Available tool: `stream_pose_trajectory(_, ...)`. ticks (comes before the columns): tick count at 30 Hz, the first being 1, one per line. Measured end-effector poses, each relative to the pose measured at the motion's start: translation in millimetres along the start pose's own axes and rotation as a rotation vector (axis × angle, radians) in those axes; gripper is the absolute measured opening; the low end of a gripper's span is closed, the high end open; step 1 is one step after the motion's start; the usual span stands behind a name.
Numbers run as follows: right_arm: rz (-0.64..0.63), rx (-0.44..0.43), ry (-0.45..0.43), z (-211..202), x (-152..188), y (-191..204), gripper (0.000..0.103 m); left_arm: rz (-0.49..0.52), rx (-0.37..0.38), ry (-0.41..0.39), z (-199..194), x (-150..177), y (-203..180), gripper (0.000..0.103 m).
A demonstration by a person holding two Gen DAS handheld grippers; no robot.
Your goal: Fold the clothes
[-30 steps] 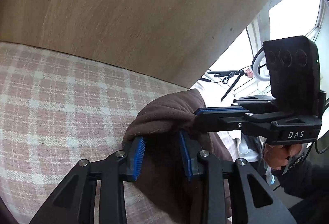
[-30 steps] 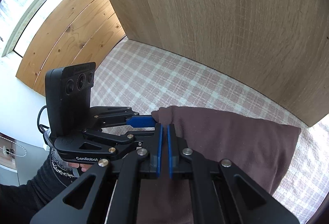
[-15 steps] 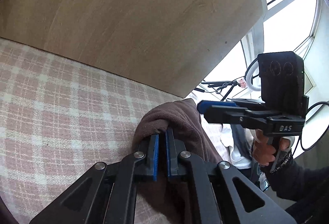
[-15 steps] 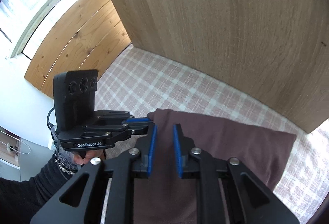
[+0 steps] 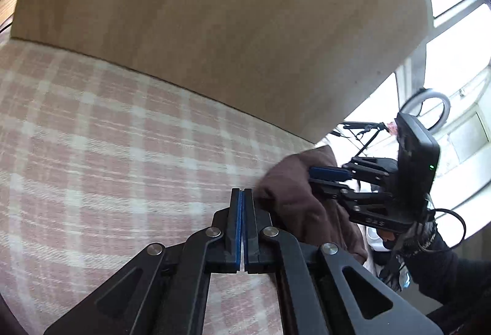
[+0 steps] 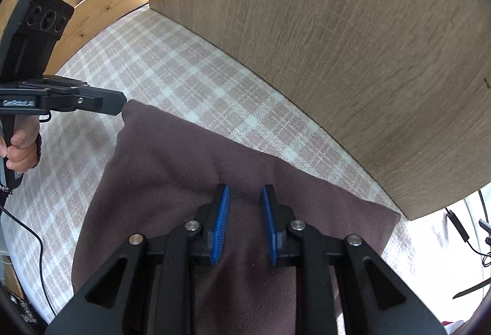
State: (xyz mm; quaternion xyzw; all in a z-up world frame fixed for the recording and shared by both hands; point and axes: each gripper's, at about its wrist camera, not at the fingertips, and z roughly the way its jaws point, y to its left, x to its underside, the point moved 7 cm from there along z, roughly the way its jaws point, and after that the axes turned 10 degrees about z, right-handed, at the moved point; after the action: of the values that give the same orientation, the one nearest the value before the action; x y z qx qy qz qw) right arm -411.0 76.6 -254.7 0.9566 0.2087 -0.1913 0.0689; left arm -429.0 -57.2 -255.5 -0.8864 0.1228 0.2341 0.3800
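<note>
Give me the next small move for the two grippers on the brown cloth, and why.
Probably close the right gripper on the brown garment beneath it: its blue pads stand apart over the cloth, gripping nothing. The left gripper is shut with nothing between its fingers, beside the garment's corner over the plaid sheet, so neither holds fabric for a fold.

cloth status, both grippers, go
Left gripper shut, empty, beside the cloth. Right gripper open over the cloth, not gripping. Cloth flat on the plaid cover. Nothing in the way.
</note>
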Motion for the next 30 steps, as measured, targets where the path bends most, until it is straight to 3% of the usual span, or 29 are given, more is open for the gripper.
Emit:
stream_pose_trajectory(3,-0.008,-0.033,-0.02,-12,0,9,0.021,0.014,0.05,0.008,-6,11,-15,0.0)
stream_pose_trajectory(4,-0.012,-0.054,-0.027,-17,0,13,0.021,0.019,0.078,0.019,-6,17,-23,0.005)
stream_pose_trajectory(5,-0.016,-0.074,-0.034,-22,1,18,0.021,0.023,0.104,0.031,-5,24,-32,0.021)
stream_pose_trajectory(7,-0.031,-0.085,-0.027,-24,2,25,0.021,0.013,0.133,0.07,5,42,-47,0.041)
stream_pose_trajectory(10,-0.032,-0.118,-0.018,-23,1,29,0.021,0.011,0.169,0.123,22,68,-68,0.044)
stream_pose_trajectory(13,-0.013,-0.15,0.011,-19,4,30,0.021,0.001,0.194,0.137,35,81,-75,0.041)
stream_pose_trajectory(14,-0.007,-0.16,0.02,-18,5,31,0.021,-0.018,0.201,0.123,34,81,-75,0.034)
stream_pose_trajectory(16,-0.019,-0.15,0.022,-16,6,32,0.021,-0.051,0.213,0.095,32,82,-77,0.005)
stream_pose_trajectory(20,-0.045,-0.126,0.024,-12,8,35,0.022,0.071,0.106,0.001,5,86,-111,0.005)
stream_pose_trajectory(26,-0.085,-0.09,0.027,-6,10,40,0.023,0.096,0.022,0.036,7,98,-109,0.005)
stream_pose_trajectory(30,-0.134,-0.182,-0.018,-13,4,65,0.023,0.111,0.001,0.043,7,96,-107,0.005)
